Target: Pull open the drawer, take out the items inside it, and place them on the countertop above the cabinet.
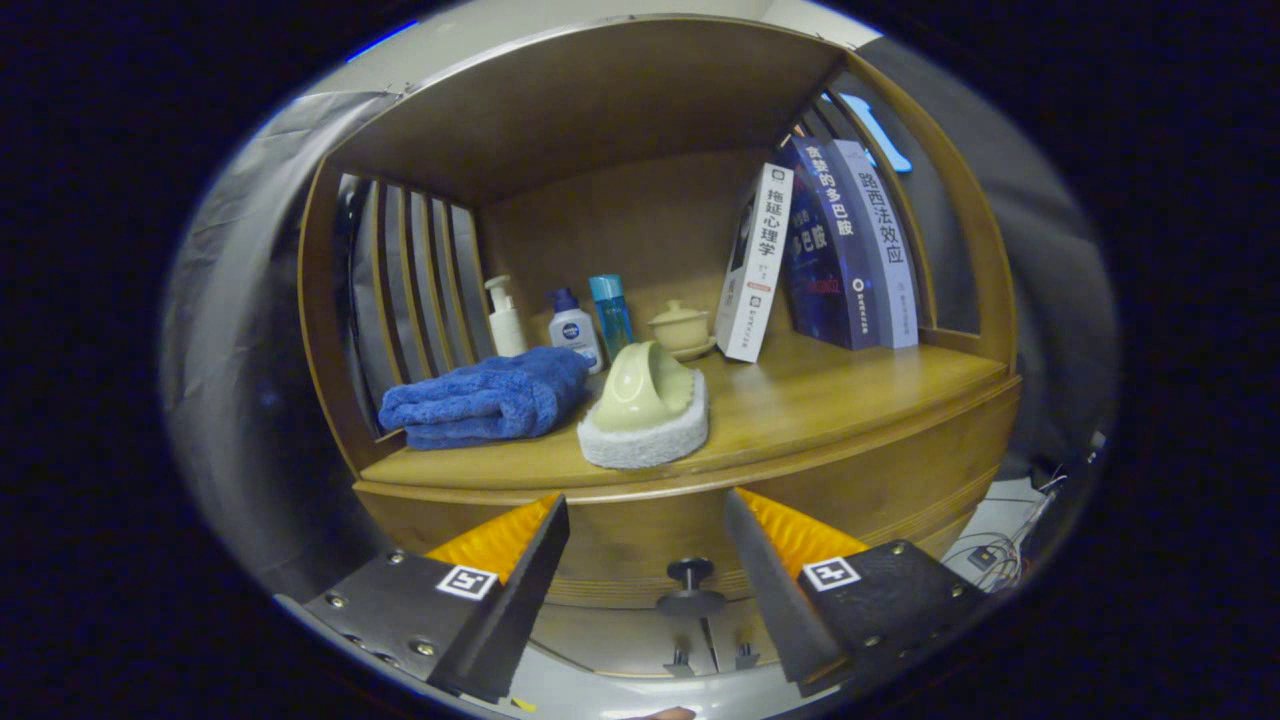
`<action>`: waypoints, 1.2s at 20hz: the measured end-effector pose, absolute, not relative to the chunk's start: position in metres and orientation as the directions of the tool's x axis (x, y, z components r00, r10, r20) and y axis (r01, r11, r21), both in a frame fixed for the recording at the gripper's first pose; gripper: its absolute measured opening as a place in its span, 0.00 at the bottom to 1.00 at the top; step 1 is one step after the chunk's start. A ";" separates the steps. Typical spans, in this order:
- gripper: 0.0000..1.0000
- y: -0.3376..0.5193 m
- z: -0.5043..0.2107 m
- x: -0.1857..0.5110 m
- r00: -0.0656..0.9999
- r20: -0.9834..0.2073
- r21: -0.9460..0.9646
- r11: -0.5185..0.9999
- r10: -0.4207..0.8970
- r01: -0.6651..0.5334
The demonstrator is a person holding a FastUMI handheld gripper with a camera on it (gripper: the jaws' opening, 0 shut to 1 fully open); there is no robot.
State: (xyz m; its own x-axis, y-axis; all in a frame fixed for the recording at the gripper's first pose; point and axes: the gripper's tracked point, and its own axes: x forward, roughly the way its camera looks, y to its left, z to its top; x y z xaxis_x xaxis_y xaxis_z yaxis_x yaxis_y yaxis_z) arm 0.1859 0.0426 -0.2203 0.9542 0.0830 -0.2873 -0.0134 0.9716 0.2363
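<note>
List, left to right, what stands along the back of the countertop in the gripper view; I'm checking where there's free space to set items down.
Pump bottle → white bottle with a blue cap → blue bottle → lidded cup on a saucer → white book → two dark blue books → pale book. The gripper is open, its fingers either side of the drawer knob.

Folded towel [485, 402] hides the pump bottle's [506, 318] base.
</note>
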 end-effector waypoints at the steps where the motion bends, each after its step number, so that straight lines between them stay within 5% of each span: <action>1: 0.95 0.043 -0.210 0.185 0.960 -0.270 0.233 0.972 0.078 -0.013; 14: 0.98 0.038 -0.025 0.118 0.996 -0.089 0.076 0.997 -0.020 0.027; 24: 0.98 0.019 0.015 0.045 0.993 -0.045 0.101 0.988 -0.111 0.115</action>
State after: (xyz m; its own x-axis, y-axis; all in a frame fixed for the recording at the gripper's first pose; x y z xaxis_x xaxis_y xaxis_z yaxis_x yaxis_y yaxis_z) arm 0.0455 0.0192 0.0153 0.9928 -0.1114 -0.0449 0.1154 0.9881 0.1012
